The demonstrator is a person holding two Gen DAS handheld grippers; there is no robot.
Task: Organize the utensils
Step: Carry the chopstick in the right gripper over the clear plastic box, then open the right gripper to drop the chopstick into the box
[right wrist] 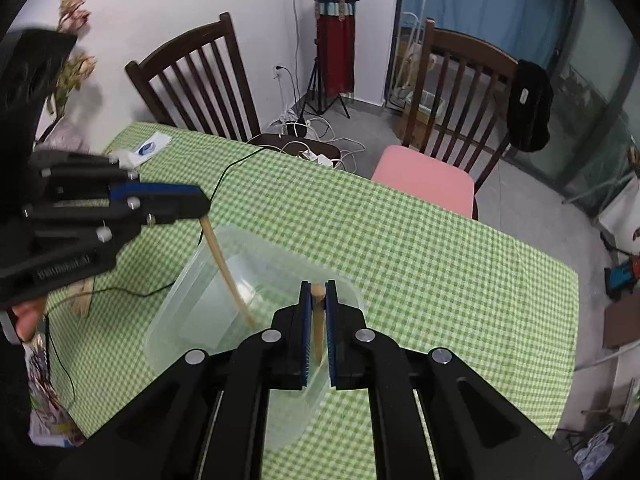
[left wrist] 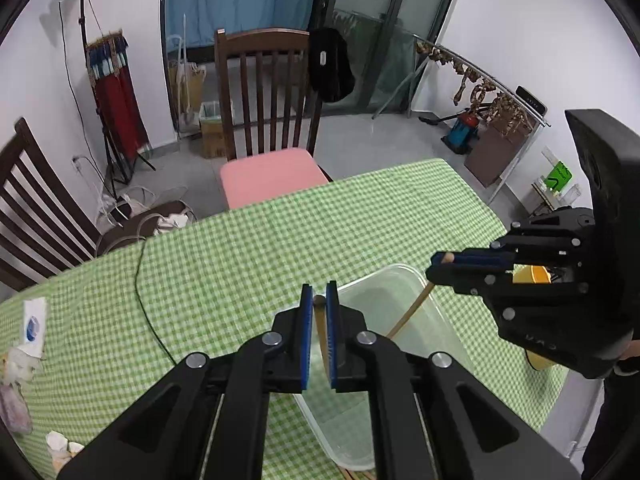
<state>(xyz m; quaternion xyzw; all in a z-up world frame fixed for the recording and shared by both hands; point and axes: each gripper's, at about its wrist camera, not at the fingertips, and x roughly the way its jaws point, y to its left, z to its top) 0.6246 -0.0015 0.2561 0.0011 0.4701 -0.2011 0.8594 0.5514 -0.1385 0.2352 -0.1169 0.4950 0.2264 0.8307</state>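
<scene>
My left gripper (left wrist: 319,294) is shut on a wooden chopstick (left wrist: 320,320), whose top end shows between the blue pads. It hovers over the near rim of a clear plastic container (left wrist: 404,272) on the green checked tablecloth. In the right wrist view, the left gripper (right wrist: 202,206) comes in from the left. Its chopstick (right wrist: 228,276) slants down into the container (right wrist: 188,268). My right gripper (right wrist: 319,290) is shut on a second chopstick (right wrist: 318,320) above the container's right side. In the left wrist view, the right gripper (left wrist: 434,266) holds that stick (left wrist: 412,312) angled down into the box.
Two dark wooden chairs stand at the table's far side, one with a pink cushion (left wrist: 272,176). A black cable (left wrist: 140,280) crosses the cloth. A small white packet (left wrist: 34,320) and crumpled bits lie at the left edge. Something yellow (left wrist: 532,276) shows behind the right gripper.
</scene>
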